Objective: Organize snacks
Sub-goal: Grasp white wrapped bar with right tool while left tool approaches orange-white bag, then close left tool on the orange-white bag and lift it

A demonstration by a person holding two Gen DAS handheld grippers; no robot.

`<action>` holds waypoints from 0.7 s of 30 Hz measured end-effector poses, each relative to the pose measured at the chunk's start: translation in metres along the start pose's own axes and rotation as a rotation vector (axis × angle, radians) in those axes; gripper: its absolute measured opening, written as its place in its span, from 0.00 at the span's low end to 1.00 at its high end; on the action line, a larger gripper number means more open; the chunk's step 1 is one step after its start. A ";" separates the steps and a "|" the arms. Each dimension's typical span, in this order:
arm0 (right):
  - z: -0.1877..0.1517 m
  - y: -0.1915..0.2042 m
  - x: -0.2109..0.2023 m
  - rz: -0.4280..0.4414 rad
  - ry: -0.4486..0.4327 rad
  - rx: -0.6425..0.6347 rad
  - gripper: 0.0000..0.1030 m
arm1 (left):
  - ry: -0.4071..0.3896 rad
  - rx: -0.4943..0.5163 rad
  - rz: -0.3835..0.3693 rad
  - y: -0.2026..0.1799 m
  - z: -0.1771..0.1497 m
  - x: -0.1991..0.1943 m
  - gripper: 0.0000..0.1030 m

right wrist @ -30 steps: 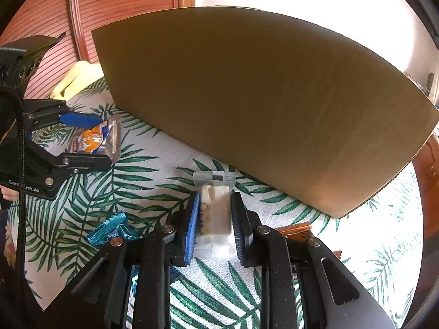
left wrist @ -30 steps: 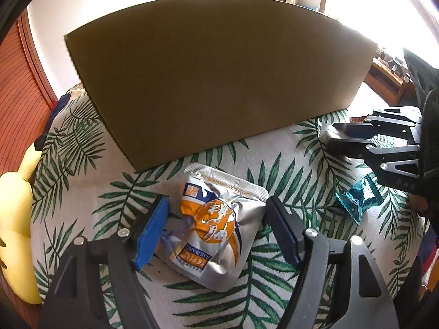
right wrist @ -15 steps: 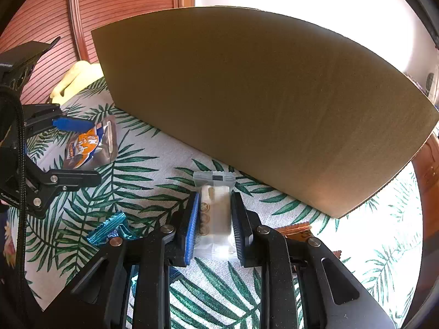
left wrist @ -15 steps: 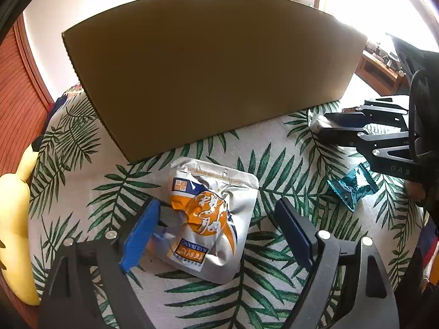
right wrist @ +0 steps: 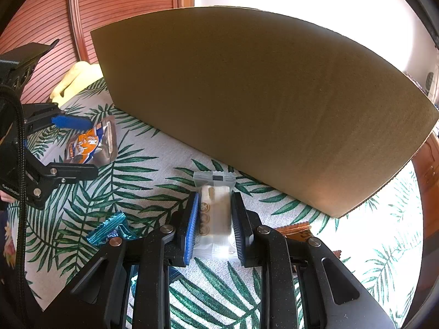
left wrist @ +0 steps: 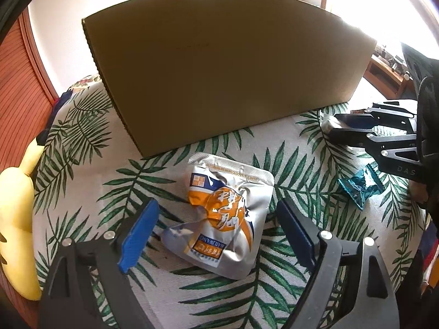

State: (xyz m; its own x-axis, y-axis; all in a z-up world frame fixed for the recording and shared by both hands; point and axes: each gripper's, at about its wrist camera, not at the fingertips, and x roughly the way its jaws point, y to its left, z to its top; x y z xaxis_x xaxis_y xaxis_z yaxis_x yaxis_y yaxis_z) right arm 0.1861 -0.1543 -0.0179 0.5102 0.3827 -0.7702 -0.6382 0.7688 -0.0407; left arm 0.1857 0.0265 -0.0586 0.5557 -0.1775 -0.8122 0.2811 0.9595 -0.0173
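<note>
My left gripper (left wrist: 216, 227) stands with its jaws wide apart on either side of the silver and orange snack pouch (left wrist: 227, 213), which lies crumpled on the palm-leaf tablecloth (left wrist: 82, 192) just in front of the big cardboard box (left wrist: 219, 76), neither pad pressing on it. My right gripper (right wrist: 214, 219) is clamped on the clear-wrapped white biscuit pack (right wrist: 215, 216), close to the box's near wall. A blue foil sweet (right wrist: 109, 229) lies on the cloth between my two grippers, and an orange wrapper (right wrist: 295, 230) peeks out just right of my right fingers.
</note>
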 end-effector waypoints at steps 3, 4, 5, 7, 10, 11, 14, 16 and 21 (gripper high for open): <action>0.000 -0.001 0.000 0.000 0.000 -0.001 0.20 | -0.020 0.002 -0.008 -0.001 -0.001 -0.005 0.54; 0.000 0.000 0.000 -0.001 0.000 -0.001 0.20 | -0.020 0.003 -0.009 -0.002 -0.002 -0.006 0.52; 0.000 -0.001 0.000 -0.001 0.000 -0.002 0.20 | -0.020 -0.002 -0.006 -0.001 -0.001 -0.007 0.47; 0.000 0.000 0.000 -0.001 0.000 -0.002 0.20 | -0.032 -0.034 -0.008 0.004 -0.002 -0.011 0.38; 0.000 -0.001 0.000 0.000 0.001 -0.002 0.20 | -0.039 -0.057 -0.013 0.008 -0.006 -0.014 0.37; 0.000 -0.002 0.000 0.000 0.001 -0.003 0.21 | -0.044 -0.050 0.001 0.007 -0.008 -0.015 0.37; 0.000 -0.001 0.001 0.000 0.001 -0.003 0.21 | -0.052 -0.048 0.013 0.003 -0.011 -0.019 0.36; 0.000 -0.001 0.001 -0.001 0.001 -0.004 0.21 | -0.066 -0.045 0.025 0.001 -0.014 -0.024 0.36; 0.000 -0.001 0.001 -0.013 0.001 -0.014 0.21 | -0.083 -0.025 0.038 -0.006 -0.020 -0.032 0.35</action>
State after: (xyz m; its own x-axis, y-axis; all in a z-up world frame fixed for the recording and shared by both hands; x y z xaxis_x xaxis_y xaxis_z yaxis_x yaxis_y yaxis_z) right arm 0.1872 -0.1544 -0.0185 0.5180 0.3722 -0.7702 -0.6398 0.7662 -0.0600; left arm 0.1509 0.0308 -0.0443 0.6291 -0.1577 -0.7612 0.2397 0.9708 -0.0031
